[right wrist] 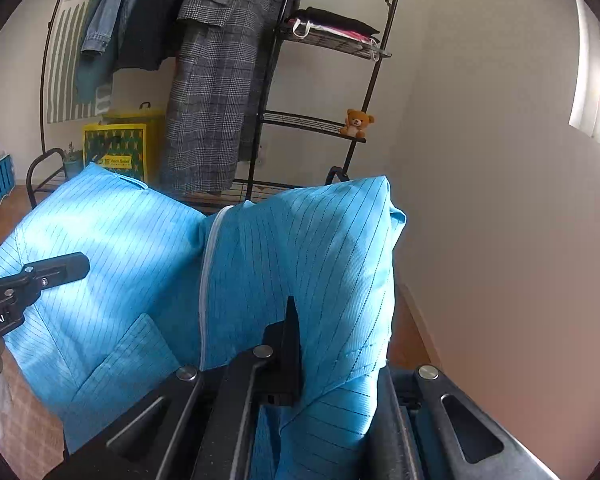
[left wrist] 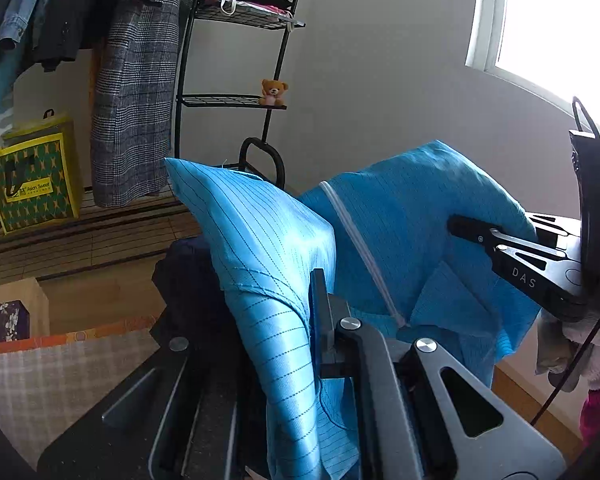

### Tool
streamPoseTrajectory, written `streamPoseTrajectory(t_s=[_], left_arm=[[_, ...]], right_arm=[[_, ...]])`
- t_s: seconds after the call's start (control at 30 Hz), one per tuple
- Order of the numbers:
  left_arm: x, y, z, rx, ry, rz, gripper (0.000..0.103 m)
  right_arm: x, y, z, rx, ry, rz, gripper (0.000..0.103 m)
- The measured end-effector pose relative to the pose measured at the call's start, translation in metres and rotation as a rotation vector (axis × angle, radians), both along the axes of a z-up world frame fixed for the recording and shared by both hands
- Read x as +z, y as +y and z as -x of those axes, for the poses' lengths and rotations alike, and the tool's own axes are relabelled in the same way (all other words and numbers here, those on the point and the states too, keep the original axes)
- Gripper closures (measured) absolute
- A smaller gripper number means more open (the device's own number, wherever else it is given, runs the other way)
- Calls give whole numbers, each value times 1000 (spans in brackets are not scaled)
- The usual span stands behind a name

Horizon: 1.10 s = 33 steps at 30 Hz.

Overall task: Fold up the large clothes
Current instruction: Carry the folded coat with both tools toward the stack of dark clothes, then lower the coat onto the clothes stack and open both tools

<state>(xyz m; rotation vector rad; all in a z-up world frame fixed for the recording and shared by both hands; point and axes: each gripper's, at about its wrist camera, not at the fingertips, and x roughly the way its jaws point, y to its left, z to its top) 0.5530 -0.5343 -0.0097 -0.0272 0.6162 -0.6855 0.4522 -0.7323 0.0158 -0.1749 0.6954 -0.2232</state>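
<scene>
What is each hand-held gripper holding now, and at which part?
Both hold the blue striped garment, lifted up. The left hand-held gripper and the right hand-held gripper each pinch a fold of cloth beside the white zipper.

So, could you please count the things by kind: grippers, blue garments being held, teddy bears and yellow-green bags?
Grippers: 2, the left gripper and the right gripper, both shut on the garment
Bright blue pinstriped zip-front garment: 1
Small brown teddy bear on the black wire shelf: 1
Yellow-and-green patterned bag: 1
Total: 5
</scene>
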Motion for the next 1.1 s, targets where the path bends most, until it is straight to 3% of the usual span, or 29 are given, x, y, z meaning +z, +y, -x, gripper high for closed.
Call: streamPoseTrajectory(t_s=[0.1, 0.17, 0.2, 0.27, 0.33, 0.4, 0.53, 0.73, 0.87, 1.0, 1.1], left_arm=[[-21, 10, -20, 47, 50, -24, 96], [-37, 19, -34, 79, 104, -20, 88], [-44, 22, -38, 93, 123, -24, 79], [-55, 24, -43, 121, 127, -52, 68], [-58, 28, -42, 157, 124, -61, 51], [-56, 34, -41, 188, 120, -58, 45], [-42, 45, -33, 193, 95, -66, 45], [-3, 67, 4, 164, 37, -64, 45], [31, 86, 43, 143, -6, -49, 45], [65, 108, 91, 121, -54, -51, 45], [89, 131, 133, 102, -98, -52, 45]], right_arm=[[-30, -25, -15, -57, 58, -34, 95], [-48, -43, -22, -132, 92, -44, 72], [-56, -50, -23, -172, 104, -39, 62], [-71, -59, -26, -220, 137, -31, 62], [-78, -61, -26, -246, 155, 0, 59], [-78, -61, -24, -260, 155, 18, 58], [-61, -54, -11, -267, 113, 27, 50], [-14, -34, 14, -246, 46, 11, 49], [19, -8, 44, -222, 12, 21, 48], [55, 20, 81, -192, -42, -10, 38], [80, 46, 111, -168, -70, -20, 38]])
